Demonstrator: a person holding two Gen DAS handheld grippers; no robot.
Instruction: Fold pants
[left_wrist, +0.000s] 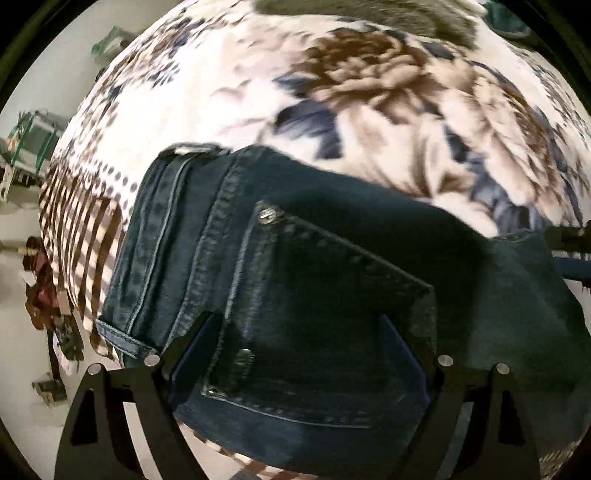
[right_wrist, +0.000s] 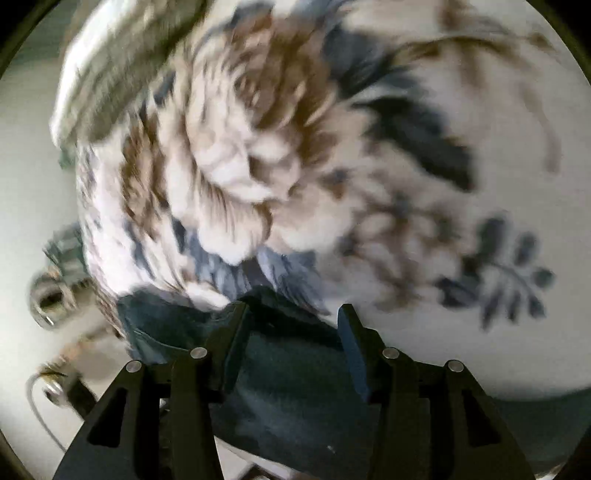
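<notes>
On flowered bedspread (left_wrist: 221, 85), folded jeans (left_wrist: 332, 258) beneath both grippers; left jaws spread wide, right jaws parted, neither pinching denim

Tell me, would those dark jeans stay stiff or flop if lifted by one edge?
Probably flop: the jeans drape in soft folds over the floral blanket. Likely heavy for cloth, judging by the thick stitched seams and stacked layers. Unlikely to slide, as the denim looks coarse.

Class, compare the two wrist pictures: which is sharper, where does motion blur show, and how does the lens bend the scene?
Left wrist view: the jeans are fairly sharp, pocket stitching readable, while the floral bedspread smears slightly. Right wrist view: heavy streaking blurs the bedspread's flowers; only the right gripper looks crisp. Both views: fisheye bulge, dark round corners.
</notes>
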